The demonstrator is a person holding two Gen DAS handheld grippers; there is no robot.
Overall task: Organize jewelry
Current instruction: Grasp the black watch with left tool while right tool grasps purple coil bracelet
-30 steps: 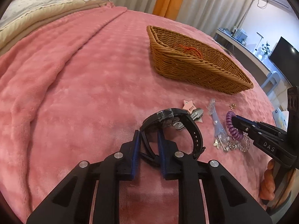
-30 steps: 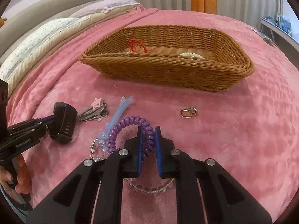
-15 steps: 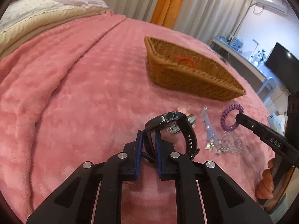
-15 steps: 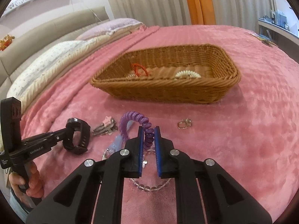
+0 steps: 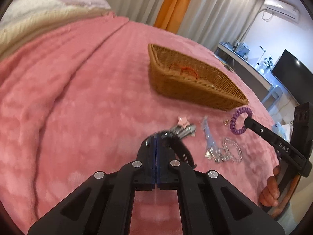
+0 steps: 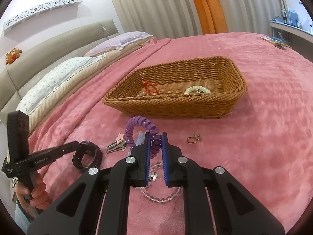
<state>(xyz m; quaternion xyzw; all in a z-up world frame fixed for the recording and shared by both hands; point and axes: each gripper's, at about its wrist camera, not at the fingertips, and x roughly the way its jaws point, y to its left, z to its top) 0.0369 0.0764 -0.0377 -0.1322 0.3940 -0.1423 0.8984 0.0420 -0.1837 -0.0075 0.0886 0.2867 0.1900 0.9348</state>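
The left tool (image 6: 77, 145) is clamped shut on the black watch (image 6: 87, 157) band, the watch loop hanging just beyond its tips above the bed (image 6: 264, 137). The right tool (image 6: 156, 140) pinches the purple coil (image 6: 140, 131) – its ring stands upright, rising past the tips. Behind, the basket (image 6: 176, 105) holds a red tie (image 6: 149, 88) and a white coil (image 6: 197, 89).
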